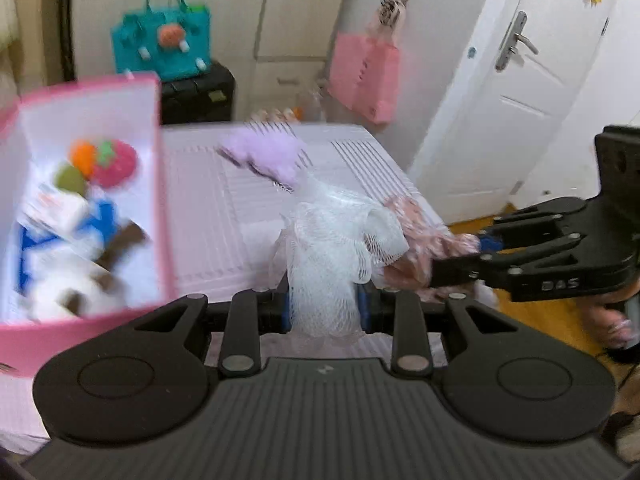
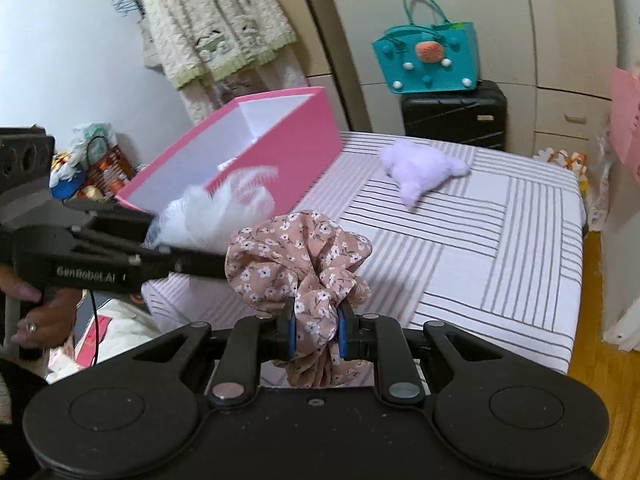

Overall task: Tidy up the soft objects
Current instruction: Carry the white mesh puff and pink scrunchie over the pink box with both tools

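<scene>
The pink box (image 1: 160, 200) on the bed (image 2: 500, 248) already holds several soft toys, among them a red strawberry plush (image 1: 116, 164), so the sorting is partly done. Just right of the box, the left claw (image 1: 326, 308) is clamped on a white mesh bath puff (image 1: 340, 240), gauzy and crumpled. Beside it the right claw (image 2: 316, 332) pinches a ruffled floral fabric scrunchie (image 2: 296, 256). Beyond both, right of the box, a fluffy lilac plush (image 2: 420, 172) lies on the striped sheet, not yet collected.
</scene>
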Tool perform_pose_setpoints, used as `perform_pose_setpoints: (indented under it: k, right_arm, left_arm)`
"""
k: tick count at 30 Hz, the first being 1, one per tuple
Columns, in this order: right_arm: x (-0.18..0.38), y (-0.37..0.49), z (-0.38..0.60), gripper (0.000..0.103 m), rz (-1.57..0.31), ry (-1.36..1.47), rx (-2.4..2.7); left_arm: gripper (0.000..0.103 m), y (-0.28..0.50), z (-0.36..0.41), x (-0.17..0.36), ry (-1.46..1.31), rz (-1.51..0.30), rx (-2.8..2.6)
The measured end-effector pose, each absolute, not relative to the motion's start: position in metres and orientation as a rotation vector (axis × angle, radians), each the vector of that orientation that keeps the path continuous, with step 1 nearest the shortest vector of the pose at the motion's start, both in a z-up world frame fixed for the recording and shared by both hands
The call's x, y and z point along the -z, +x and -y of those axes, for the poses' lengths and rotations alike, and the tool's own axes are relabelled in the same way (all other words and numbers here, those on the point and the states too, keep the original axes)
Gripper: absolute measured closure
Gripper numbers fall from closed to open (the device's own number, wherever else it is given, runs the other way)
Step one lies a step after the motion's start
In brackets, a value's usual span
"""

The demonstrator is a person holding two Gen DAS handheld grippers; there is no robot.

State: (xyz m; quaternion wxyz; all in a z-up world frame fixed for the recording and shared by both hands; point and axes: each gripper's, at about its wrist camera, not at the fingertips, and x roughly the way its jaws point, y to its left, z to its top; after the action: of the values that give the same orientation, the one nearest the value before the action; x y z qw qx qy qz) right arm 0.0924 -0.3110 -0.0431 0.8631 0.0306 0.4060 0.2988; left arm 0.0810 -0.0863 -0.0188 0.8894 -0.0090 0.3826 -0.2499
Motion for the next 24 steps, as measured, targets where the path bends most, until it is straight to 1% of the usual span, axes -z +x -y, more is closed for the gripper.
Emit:
perform_pose_setpoints:
  k: [9, 14, 24]
  right_arm:
    - [0.007, 0.097, 0.282, 0.081, -0.860, 0.040, -0.695]
    - [-0.017, 0.095, 0.257, 0.081, -0.814, -0.006, -0.746]
    - [-0.060, 0.111, 0.200, 0.081, -0.691, -0.055, -0.859]
  left_arm:
    - [0.074, 0.071, 0.051, -0.026, 0.034, -0.794, 0.544]
    - [0.074, 0.064, 0.027, -0.055, 0.067, -0.641, 0.489]
    - [0.074, 0.079, -0.015, -0.084, 0.013, -0.534, 0.433]
